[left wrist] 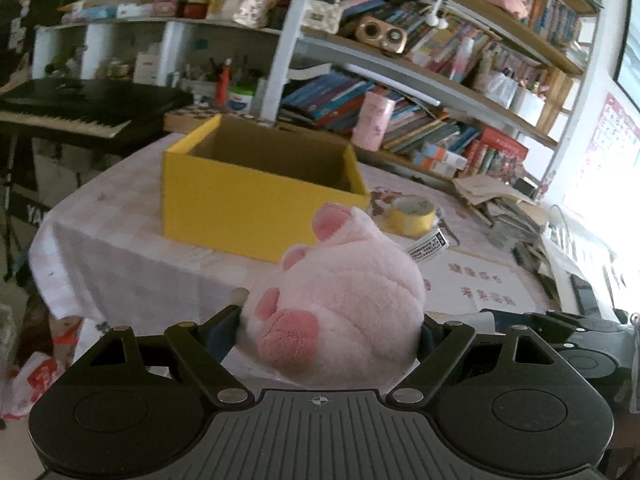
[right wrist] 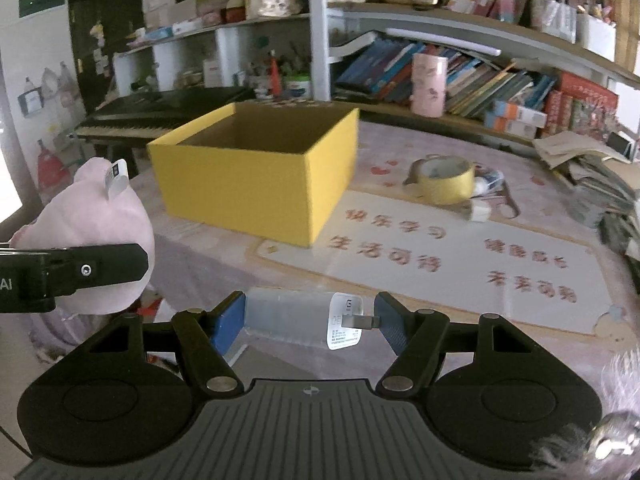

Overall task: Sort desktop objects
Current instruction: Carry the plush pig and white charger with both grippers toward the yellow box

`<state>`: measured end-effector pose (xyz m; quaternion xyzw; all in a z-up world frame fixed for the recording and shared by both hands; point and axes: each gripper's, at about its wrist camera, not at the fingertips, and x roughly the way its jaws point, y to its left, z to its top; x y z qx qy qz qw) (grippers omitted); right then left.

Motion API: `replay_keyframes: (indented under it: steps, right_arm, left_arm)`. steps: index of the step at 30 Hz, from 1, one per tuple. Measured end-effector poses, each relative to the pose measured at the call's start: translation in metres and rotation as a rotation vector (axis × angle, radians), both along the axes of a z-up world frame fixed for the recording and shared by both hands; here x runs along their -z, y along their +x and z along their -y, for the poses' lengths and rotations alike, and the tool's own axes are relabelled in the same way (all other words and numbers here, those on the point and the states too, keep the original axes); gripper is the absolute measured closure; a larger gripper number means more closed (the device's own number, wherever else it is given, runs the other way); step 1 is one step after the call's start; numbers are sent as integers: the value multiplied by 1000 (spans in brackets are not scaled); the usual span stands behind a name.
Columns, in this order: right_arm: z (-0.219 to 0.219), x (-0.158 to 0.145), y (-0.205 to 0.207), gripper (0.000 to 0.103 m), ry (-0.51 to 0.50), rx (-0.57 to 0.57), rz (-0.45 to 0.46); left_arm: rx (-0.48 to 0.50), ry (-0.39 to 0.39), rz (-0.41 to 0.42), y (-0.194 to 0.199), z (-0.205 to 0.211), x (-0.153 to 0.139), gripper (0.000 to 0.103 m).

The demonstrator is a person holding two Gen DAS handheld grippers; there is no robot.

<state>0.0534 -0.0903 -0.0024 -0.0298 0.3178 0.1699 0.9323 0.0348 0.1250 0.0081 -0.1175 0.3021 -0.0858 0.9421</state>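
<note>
My left gripper (left wrist: 330,326) is shut on a pink plush toy (left wrist: 340,304) with pink paw pads, held above the table's near edge in front of the open yellow box (left wrist: 248,204). The plush also shows in the right wrist view (right wrist: 92,220), at the far left, with the left gripper's finger across it. My right gripper (right wrist: 310,318) is shut on a clear plastic case (right wrist: 288,320) with a white label, held crosswise between the blue pads (right wrist: 230,320). The yellow box (right wrist: 256,176) stands ahead of it, open and seemingly empty.
A roll of yellow tape (right wrist: 444,180) lies right of the box beside small items. A printed mat (right wrist: 440,264) covers the tablecloth. A pink cup (right wrist: 429,84), shelves of books (right wrist: 480,76) and a black keyboard (right wrist: 160,116) stand behind. Papers (right wrist: 580,156) pile at the right.
</note>
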Motion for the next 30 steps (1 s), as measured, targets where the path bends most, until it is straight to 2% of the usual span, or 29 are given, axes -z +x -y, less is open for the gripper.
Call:
replay_keyframes:
  steps: [14,30]
  right_arm:
    - [-42,2,-11,36,-15,-84,-22]
    - [-52,4,-10,36,-22,-120,-53]
  left_arm:
    - [-74,-36,-18,-17,-37,7,17]
    - [-85,-44,-46,-14,-45,10,17]
